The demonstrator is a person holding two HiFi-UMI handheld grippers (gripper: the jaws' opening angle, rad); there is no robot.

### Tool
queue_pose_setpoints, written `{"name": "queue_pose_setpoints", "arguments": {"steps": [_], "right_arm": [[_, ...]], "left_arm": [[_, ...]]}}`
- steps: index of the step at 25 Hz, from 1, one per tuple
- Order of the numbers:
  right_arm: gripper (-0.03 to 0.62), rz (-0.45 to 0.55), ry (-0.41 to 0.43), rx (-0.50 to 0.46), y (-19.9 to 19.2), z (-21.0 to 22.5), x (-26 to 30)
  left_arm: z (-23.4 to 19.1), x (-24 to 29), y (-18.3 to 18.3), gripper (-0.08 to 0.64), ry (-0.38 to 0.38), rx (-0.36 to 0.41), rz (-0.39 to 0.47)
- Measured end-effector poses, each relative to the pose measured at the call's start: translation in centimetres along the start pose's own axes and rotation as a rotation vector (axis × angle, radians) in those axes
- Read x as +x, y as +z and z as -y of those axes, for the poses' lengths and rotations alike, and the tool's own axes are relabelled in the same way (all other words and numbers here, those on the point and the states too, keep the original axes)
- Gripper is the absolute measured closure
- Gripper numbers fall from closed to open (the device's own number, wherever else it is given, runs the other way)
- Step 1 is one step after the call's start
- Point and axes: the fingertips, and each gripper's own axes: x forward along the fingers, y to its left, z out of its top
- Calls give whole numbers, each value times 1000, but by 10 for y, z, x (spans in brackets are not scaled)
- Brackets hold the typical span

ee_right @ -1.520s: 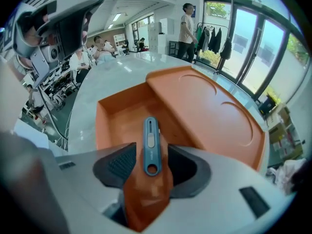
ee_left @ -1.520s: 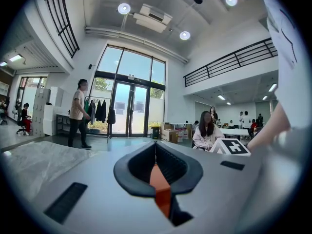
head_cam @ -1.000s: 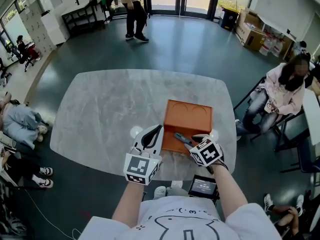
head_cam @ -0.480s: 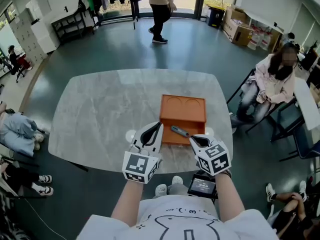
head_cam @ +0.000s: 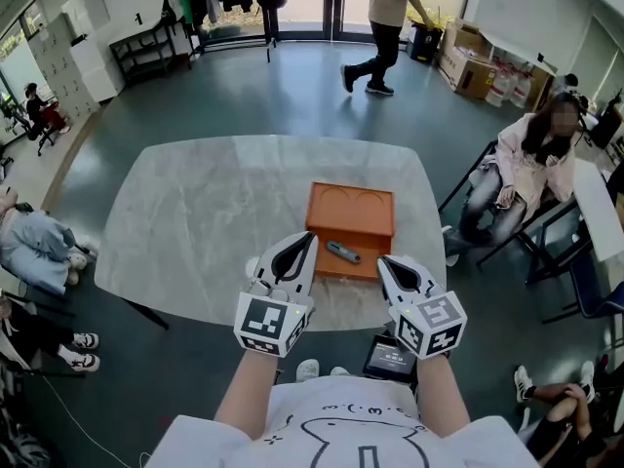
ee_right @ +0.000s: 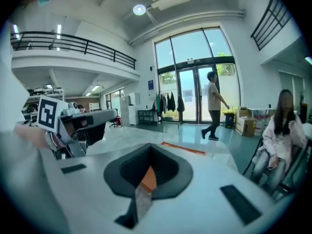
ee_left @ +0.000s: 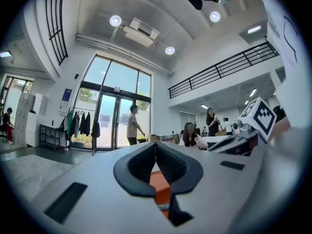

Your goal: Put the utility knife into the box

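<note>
The orange box [head_cam: 352, 213] stands open on the grey marble table [head_cam: 195, 213]. The utility knife [head_cam: 342, 252] lies inside it near the front wall. My left gripper [head_cam: 304, 238] hovers at the box's front left corner, shut with nothing in it. My right gripper [head_cam: 386, 264] hangs at the front right corner, pulled back from the box; its jaws have just been closing with nothing between them, and it is shut. In the left gripper view the left gripper [ee_left: 155, 144] has the box [ee_left: 160, 185] just beyond it. Past the right gripper [ee_right: 148, 148] a strip of the box [ee_right: 148, 178] shows.
A person sits on a chair [head_cam: 531, 164] close to the table's right side. Another person [head_cam: 382, 27] walks across the floor behind the table. A small screen device [head_cam: 390, 359] sits below the table's near edge. Cardboard boxes [head_cam: 478, 61] stand far right.
My right gripper has lifted away from the box and drawn back towards me, shutting; the knife stays lying in the box. The left gripper rose a little. The walking person moved right.
</note>
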Motion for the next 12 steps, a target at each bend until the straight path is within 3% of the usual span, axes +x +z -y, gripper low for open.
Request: {"name": "queue_pose_setpoints", "arguments": {"steps": [6, 12], "right_arm": [[584, 121, 1, -28, 27, -2, -27], [584, 155, -4, -63, 42, 1, -38]], "left_arm": [[12, -9, 16, 545, 12, 14, 20], [20, -7, 25, 545, 17, 24, 26]]}}
